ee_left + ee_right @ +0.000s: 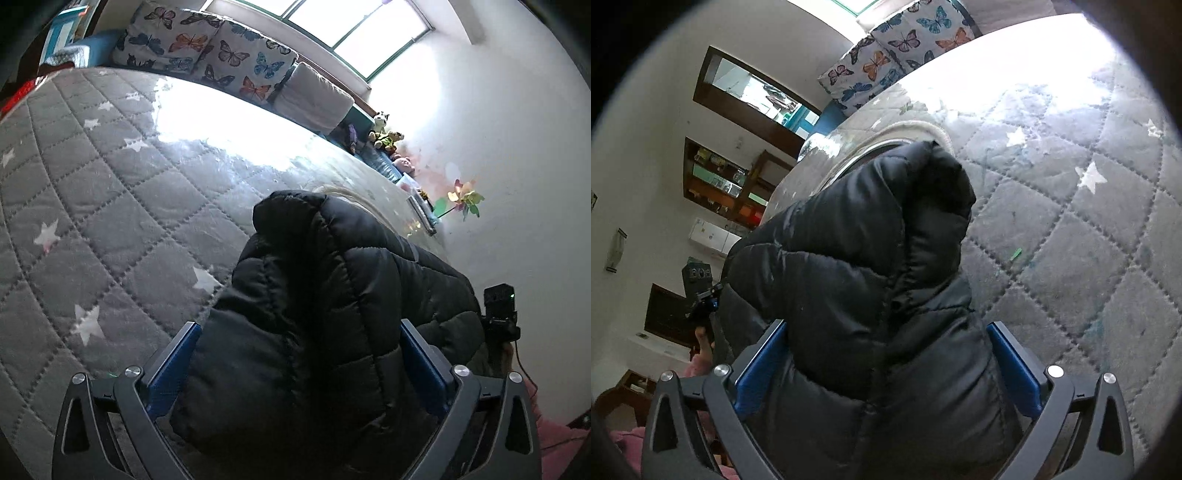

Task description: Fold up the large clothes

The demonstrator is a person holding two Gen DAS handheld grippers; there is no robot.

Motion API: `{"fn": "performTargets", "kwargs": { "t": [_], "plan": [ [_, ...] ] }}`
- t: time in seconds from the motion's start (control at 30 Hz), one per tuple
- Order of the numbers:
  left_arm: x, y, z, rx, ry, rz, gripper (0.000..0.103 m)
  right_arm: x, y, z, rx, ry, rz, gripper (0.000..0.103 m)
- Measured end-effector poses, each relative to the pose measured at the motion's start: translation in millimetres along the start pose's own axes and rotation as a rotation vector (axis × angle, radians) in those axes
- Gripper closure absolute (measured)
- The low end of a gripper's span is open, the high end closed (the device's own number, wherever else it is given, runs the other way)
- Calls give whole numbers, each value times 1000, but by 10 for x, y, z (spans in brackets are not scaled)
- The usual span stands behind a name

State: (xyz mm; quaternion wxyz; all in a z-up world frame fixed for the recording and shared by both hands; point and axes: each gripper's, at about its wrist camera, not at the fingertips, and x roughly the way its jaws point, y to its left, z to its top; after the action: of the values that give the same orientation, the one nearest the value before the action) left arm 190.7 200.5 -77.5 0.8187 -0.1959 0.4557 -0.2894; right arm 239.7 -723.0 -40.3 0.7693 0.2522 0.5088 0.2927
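**K:** Tongs status? Left tongs [301,363] first.

**M:** Spread as wide as they go. Black puffer jacket [332,314] bulges up between the blue pads [170,365], filling the gap. Fabric brushes the pads, but no squeeze visible. Calling it released.

**K:** Right tongs [886,363]?

**M:** Same. Fully spread, jacket [868,277] bulk mounded between the pads [1015,369], not clamped.

**K:** Where does the jacket sit?

**M:** On the bed, on a grey quilted cover with white stars [92,221]. It's bunched into a thick mound running between the two tongs. Light hood trim [912,127] peeks out just behind the mound.

**K:** Can each camera see the other side?

**M:** Yes. Left view shows the other gripper's camera block [498,306] at the jacket's right edge, pink sleeve [554,432] below it. Right view shows the same on its left: device [700,291] with a hand [703,343] under it.

**K:** Further back?

**M:** Bare quilt, strong glare patch mid-bed. Then butterfly-print cushions [207,48] along the far edge, with a plain grey cushion [314,98] beside them. Soft toys [386,133] and a paper pinwheel [461,201] by the white wall. Window [351,26] above the cushions. Right view: dark wooden shelves [727,184] on the wall.
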Motion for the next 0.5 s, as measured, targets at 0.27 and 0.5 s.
{"fn": "performTargets", "kwargs": {
  "t": [0.27,0.5],
  "plan": [
    [-86,-184,-209,70,11,-9,12,-26,90,-108,20,48,13,0],
    [-92,-150,-215,74,31,-9,11,-88,107,-151,21,59,19,6]
  ]
}}
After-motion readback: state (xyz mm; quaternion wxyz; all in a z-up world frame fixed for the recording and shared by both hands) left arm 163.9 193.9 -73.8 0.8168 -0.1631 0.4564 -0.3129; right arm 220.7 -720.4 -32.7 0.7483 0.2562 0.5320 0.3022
